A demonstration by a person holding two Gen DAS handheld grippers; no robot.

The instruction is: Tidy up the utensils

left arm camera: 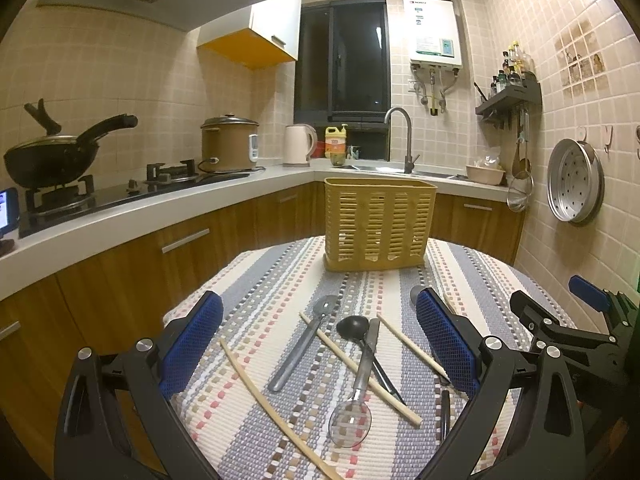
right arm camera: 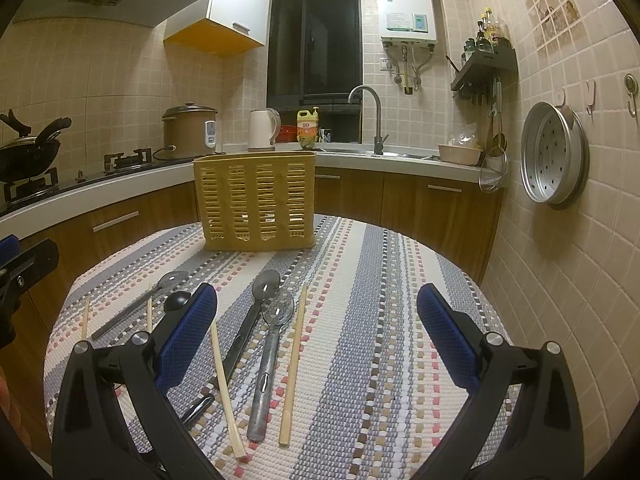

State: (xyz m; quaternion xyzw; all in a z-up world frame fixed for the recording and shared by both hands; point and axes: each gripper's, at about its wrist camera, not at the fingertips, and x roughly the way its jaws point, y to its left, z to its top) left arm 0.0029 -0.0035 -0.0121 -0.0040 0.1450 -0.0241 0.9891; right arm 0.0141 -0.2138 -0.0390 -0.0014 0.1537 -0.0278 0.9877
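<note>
Left gripper (left arm camera: pixel 320 340): wide open, holding nothing, above the spoons.
Right gripper (right arm camera: pixel 318 332): wide open, holding nothing.
Spoons (left arm camera: pixel 352 376) and chopsticks (left arm camera: pixel 276 408): lying loose on the striped cloth (right arm camera: pixel 380 320).
Basket (left arm camera: pixel 378 224): stands upright behind them.

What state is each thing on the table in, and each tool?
Yellow utensil basket: upright, looks empty.
Black ladle: lying flat, crossed by a clear spoon and a chopstick.
Clear spoon: lying flat, bowl toward the camera.
Slotted spoon: lying flat between two chopsticks.
Chopsticks: scattered loose, not in the basket.
Left tool: open, holding nothing.
Right tool: open, holding nothing.
</note>
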